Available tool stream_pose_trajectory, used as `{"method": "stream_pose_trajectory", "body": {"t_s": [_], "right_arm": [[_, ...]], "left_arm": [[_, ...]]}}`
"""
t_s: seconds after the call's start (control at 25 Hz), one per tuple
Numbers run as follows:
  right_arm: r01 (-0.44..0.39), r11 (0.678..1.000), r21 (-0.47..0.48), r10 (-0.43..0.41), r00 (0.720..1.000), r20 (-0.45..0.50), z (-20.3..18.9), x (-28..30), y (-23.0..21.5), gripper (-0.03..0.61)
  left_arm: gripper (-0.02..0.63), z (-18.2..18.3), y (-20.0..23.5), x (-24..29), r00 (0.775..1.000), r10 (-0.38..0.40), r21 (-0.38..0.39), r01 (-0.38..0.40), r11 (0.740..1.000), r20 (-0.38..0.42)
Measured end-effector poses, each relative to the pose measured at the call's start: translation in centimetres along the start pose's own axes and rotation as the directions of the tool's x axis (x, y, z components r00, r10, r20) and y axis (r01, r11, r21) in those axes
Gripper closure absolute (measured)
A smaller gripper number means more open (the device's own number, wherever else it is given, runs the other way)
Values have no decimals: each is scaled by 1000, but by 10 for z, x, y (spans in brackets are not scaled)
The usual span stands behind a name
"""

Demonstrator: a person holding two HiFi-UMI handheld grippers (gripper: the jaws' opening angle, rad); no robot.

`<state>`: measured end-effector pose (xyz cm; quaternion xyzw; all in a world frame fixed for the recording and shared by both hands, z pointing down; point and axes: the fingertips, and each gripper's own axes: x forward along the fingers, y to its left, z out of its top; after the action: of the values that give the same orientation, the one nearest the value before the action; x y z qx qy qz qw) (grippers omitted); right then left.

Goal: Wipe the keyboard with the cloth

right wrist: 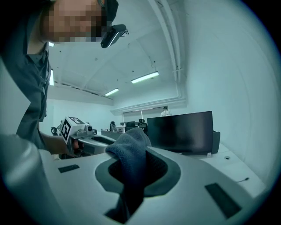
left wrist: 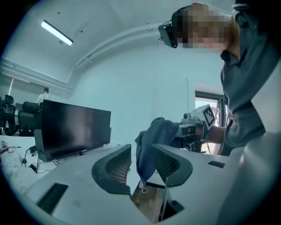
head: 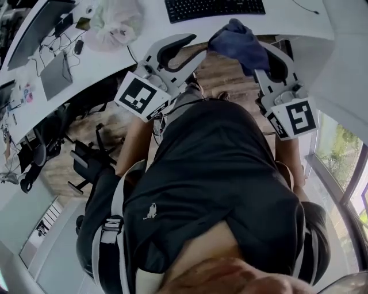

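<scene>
The black keyboard (head: 214, 8) lies on the white desk (head: 299, 23) at the top of the head view. A dark blue cloth (head: 238, 43) hangs below it, in front of the desk edge. My right gripper (head: 265, 57) is shut on the cloth (right wrist: 131, 154), which bulges out above its jaws. My left gripper (head: 197, 47) stands open just left of it. In the left gripper view a hanging corner of the cloth (left wrist: 151, 140) with a small loop tag drops between the left gripper (left wrist: 141, 154) jaws, with a gap on the left side. The right gripper (left wrist: 195, 127) shows beyond.
A dark monitor (left wrist: 74, 127) stands on the desk, also in the right gripper view as a monitor (right wrist: 180, 132). A crumpled plastic bag (head: 115, 23), a grey tablet (head: 54, 74) and cables lie on the desk's left wing. An office chair (head: 86, 155) stands on the wooden floor.
</scene>
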<state>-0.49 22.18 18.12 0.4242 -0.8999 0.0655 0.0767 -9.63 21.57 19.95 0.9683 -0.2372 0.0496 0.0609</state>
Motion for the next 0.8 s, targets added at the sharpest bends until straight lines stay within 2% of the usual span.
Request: {"method": "stream_pose_trajectory", "body": {"t_s": [0.12,0.2,0.32,0.4,0.48,0.56,0.64,0.8], "right_arm": [[32,999,19,-32,999,-24,8,32,2,543],[16,1000,26,-15,998,-54,11,58,10,543],[-25,999,36,28,996,-87,16,98,22,543],[-46,998,50,51,993,-102,15,123,26,543],[-71,995,63,78,991,-108,15,144,31,543],[-97,993,69,105,987,-118,16,160,32,543],[-119,989,85,129,984,-124,15,176,27,543],[-170,974,153,188,975,-118,4,206,9,543]], "left_arm": [[472,3,23,0,997,-72,-3,72,997,12],[452,6,40,-1,993,-117,-4,117,993,28],[388,7,66,-1,982,-181,-13,182,983,50],[379,7,84,0,975,-214,-25,216,976,62],[379,6,99,0,971,-229,-36,232,972,73],[380,5,112,0,974,-209,-60,214,975,89],[406,3,124,2,977,-186,-95,196,976,105],[545,-8,144,13,976,-191,-99,201,975,105]]}}
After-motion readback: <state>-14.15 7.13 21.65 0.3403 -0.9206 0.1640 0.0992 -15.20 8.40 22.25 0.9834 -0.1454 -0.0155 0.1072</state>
